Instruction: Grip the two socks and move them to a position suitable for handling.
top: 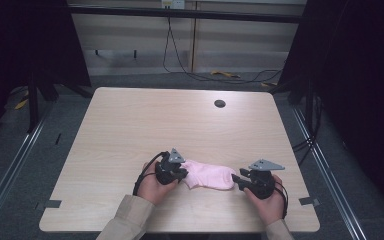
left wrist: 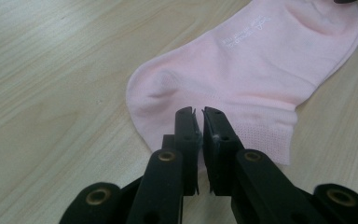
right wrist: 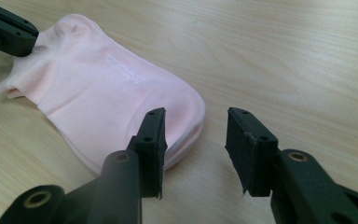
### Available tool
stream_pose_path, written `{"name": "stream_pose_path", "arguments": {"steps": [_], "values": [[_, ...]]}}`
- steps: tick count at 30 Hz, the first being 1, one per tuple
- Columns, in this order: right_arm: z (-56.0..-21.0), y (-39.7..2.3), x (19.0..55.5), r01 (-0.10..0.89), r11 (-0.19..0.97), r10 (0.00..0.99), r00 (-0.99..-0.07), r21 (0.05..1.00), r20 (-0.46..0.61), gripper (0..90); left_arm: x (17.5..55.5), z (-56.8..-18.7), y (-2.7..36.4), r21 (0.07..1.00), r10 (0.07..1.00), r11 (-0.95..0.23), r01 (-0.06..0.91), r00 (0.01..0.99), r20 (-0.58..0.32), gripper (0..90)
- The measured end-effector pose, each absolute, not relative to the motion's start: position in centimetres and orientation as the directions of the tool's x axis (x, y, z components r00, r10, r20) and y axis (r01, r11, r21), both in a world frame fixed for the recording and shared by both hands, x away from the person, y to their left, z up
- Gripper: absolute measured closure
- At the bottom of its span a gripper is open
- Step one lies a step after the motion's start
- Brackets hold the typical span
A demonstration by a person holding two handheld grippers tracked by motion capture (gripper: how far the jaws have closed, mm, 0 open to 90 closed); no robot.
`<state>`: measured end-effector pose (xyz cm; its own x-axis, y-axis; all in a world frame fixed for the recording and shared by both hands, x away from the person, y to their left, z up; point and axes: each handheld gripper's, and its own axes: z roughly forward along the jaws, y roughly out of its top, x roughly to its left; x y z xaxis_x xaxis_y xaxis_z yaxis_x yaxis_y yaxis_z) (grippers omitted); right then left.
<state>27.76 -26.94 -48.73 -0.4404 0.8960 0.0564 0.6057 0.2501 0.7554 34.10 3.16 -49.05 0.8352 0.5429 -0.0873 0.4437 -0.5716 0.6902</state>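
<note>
Pink sock (top: pixel 207 175) flat on the surface (top: pixel 180 120), close to the near edge, stretched between both hands. Left tongs (left wrist: pixel 199 116) drawn together on the ribbed cuff, seemingly with a pinch of fabric between them. Right tongs (right wrist: pixel 196 126) apart at the toe end, one jaw over the rounded tip, the other off on bare wood, nothing pressed yet.

Likely step: taking the toe for a fold or a lift. Best done by shifting the right tongs sideways until the toe sits squarely between them, sliding the lower edge under both layers, then closing well in from the seam, not on the very rim. Keep the cuff grip steady and avoid tugging, lest the knit slip out.

Little in the way: a dark round grommet (top: pixel 220 103) far back on the surface, well apart; cables (top: pixel 200 75) on the floor behind.
</note>
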Motion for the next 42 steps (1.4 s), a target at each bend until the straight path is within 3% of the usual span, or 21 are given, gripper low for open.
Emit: {"name": "stream_pose_path", "arguments": {"steps": [42], "values": [[-48.96,-26.58,28.14,0.682,0.186,0.907,-0.395,0.707,0.143,80.1,34.29,-48.87,2.97,0.668,0.533,-0.592,0.452,0.841,-0.097,85.2]]}}
